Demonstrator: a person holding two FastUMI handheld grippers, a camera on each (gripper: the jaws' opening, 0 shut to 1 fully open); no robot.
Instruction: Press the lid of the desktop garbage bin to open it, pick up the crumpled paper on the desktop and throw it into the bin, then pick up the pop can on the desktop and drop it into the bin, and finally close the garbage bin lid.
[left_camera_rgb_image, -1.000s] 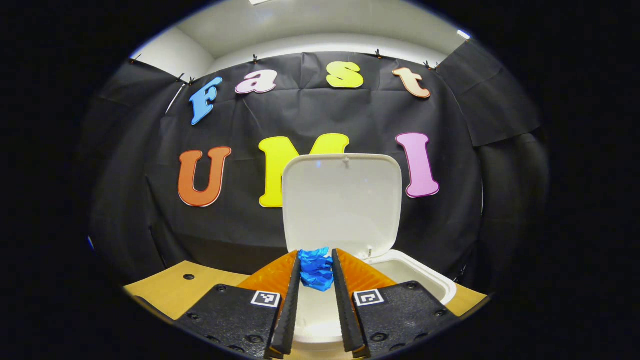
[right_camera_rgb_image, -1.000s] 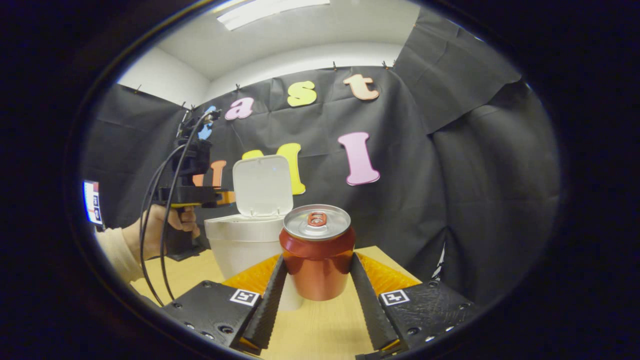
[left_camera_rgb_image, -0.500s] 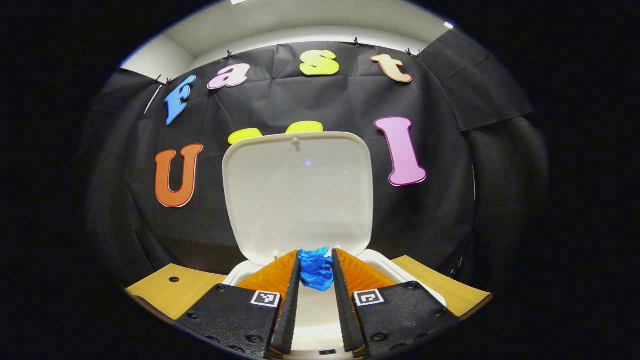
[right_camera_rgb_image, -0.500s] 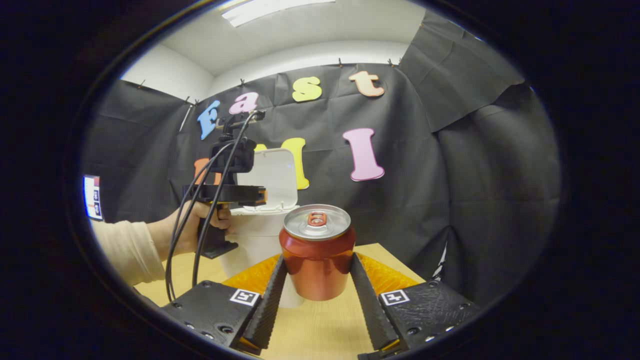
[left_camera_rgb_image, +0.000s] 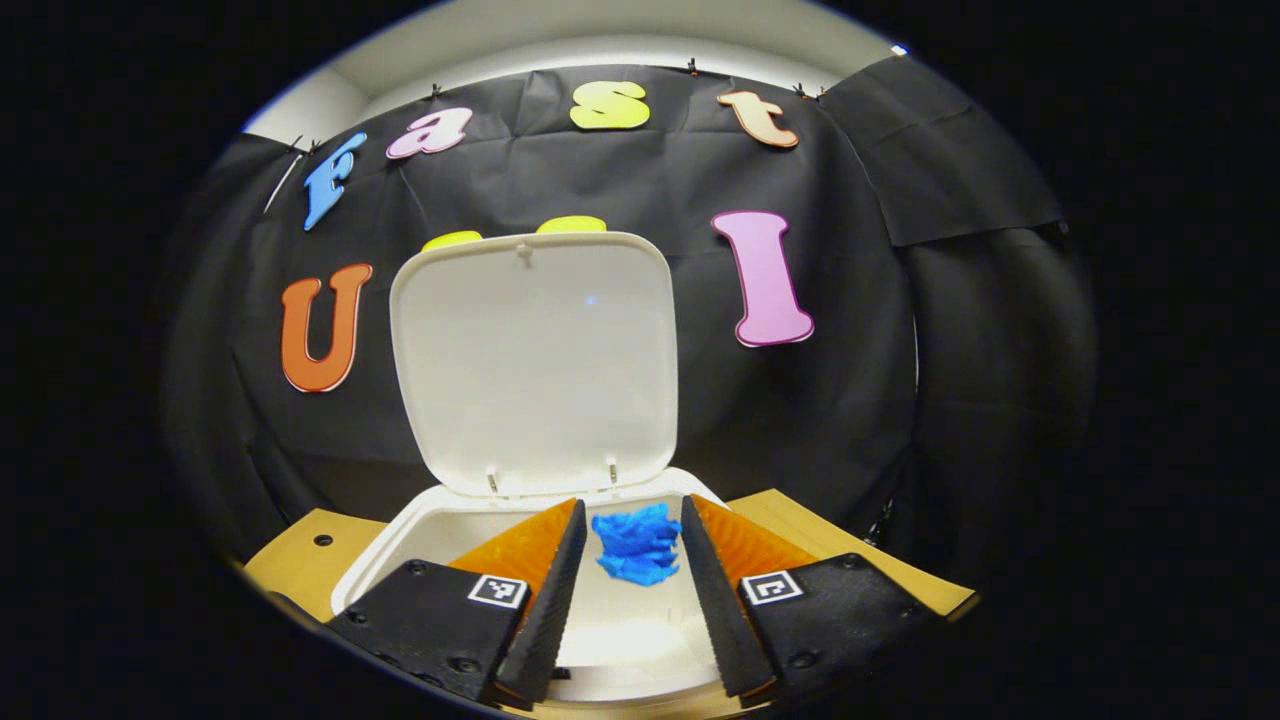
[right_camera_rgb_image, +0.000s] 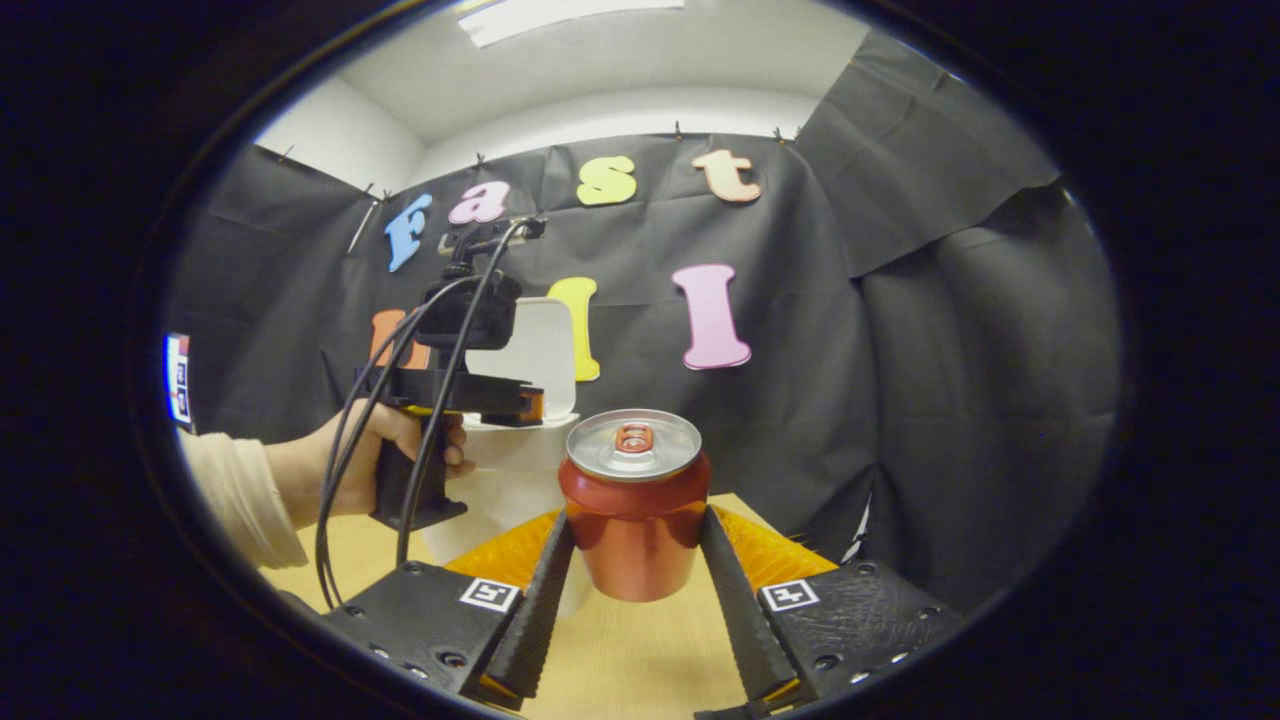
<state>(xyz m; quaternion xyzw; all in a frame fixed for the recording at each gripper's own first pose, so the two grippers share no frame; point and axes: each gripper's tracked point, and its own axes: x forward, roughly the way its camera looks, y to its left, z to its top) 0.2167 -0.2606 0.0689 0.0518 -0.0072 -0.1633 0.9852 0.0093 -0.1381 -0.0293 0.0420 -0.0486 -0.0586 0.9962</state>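
The white bin (left_camera_rgb_image: 380, 560) stands with its lid (left_camera_rgb_image: 535, 360) upright, and my left gripper (left_camera_rgb_image: 633, 502) hovers over its mouth. Its fingers are spread open, and the blue crumpled paper (left_camera_rgb_image: 637, 545) sits loose between them above the bin's inside. In the right gripper view, the red pop can (right_camera_rgb_image: 632, 510) stands upright between my right gripper's (right_camera_rgb_image: 637, 516) fingers, both pressing its sides. Beyond the can, a hand (right_camera_rgb_image: 370, 460) holds the left gripper (right_camera_rgb_image: 525, 400) over the bin (right_camera_rgb_image: 510, 470), in front of the raised lid (right_camera_rgb_image: 545, 345).
The wooden table (right_camera_rgb_image: 620, 650) runs under the can and past the bin; its corner (left_camera_rgb_image: 320, 545) with a small hole lies left of the bin. Black cloth walls close in behind and to the right.
My left gripper moved forward over the bin and its fingers spread apart, freeing the blue paper. The right gripper kept its hold on the can and barely shifted.
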